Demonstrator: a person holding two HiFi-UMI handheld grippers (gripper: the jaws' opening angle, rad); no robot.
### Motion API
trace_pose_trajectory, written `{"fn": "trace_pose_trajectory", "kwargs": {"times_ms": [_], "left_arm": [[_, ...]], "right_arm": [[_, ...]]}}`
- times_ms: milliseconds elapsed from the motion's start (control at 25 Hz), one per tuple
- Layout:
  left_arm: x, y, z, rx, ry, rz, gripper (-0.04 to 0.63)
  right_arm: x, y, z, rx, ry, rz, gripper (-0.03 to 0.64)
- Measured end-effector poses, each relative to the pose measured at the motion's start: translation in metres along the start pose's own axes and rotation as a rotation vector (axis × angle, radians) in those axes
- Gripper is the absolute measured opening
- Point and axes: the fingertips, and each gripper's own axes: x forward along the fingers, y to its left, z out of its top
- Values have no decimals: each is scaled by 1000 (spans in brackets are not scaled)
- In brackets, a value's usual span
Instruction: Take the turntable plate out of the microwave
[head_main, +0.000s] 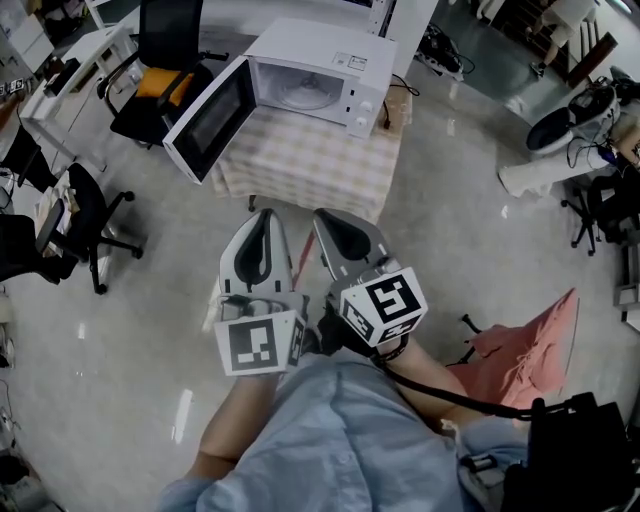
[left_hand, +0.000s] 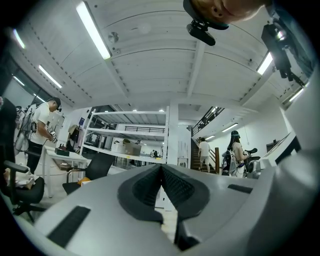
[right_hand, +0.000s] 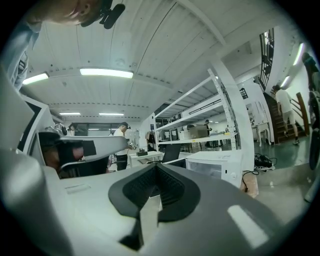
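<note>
Both empty and closed, left claw and right claw are far from the open microwave; plate not yet out.

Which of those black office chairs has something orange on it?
The chair beside the microwave's open door: its seat holds something orange. The chair at the left shows no orange.

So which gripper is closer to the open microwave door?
Left. The left gripper hangs short of the microwave door, slightly to its right; the right gripper is farther right, in line with the cavity.
</note>
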Motion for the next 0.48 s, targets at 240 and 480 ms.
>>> {"fn": "trace_pose_trajectory", "kwargs": {"times_ms": [240,480], "left_arm": [[29,11,-5,8,6,9,8],[69,14,-21,14,42,9,8]], "right_arm": [[24,-20,1,3,-9,-6,2],[54,-53,-4,24,-6,0,2]]}}
